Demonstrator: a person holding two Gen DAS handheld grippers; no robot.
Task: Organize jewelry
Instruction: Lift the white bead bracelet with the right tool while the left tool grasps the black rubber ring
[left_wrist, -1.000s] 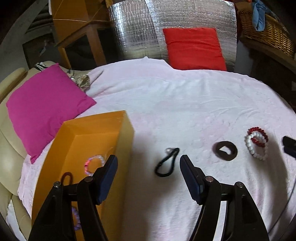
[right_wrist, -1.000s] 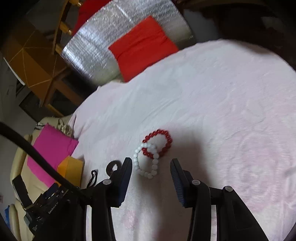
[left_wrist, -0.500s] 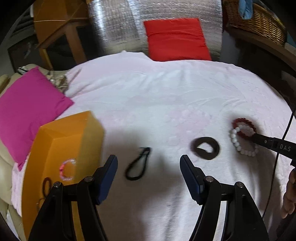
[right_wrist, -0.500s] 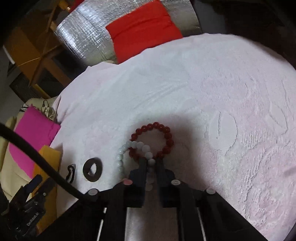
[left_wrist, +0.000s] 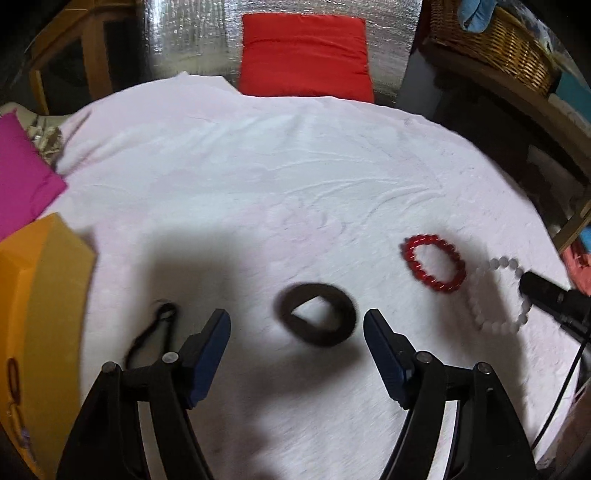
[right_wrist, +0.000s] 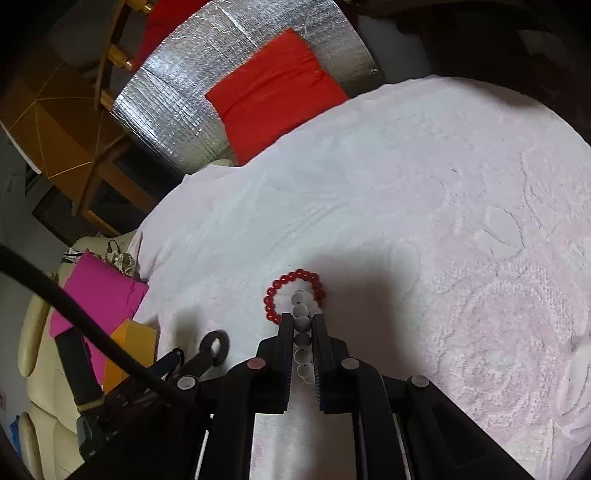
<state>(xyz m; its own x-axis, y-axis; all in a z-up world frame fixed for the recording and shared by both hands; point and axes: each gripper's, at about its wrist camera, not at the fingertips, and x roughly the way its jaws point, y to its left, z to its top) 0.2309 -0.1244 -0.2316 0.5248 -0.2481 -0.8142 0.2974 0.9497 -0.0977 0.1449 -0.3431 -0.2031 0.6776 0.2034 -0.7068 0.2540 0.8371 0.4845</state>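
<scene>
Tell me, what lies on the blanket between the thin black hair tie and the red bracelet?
A thick dark scrunchie lies between the hair tie and the red bracelet, seen in the left wrist view, on the white blanket.

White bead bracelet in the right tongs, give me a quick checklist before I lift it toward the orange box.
1. Right tongs shut on the white bead bracelet: ok, beads sit between the pads.
2. Grip secure enough to lift: cannot tell.
3. White bead bracelet free of the red bead bracelet: not ok in the right wrist view, where its far beads lie inside the red loop.
4. Left tongs out of the way: ok, jaws opening over the dark flat ring, touching nothing.
5. Orange cardboard box open and reachable: ok, open at the far left on the white cloth.
6. Black cord loop clear of the path: cannot tell.
</scene>
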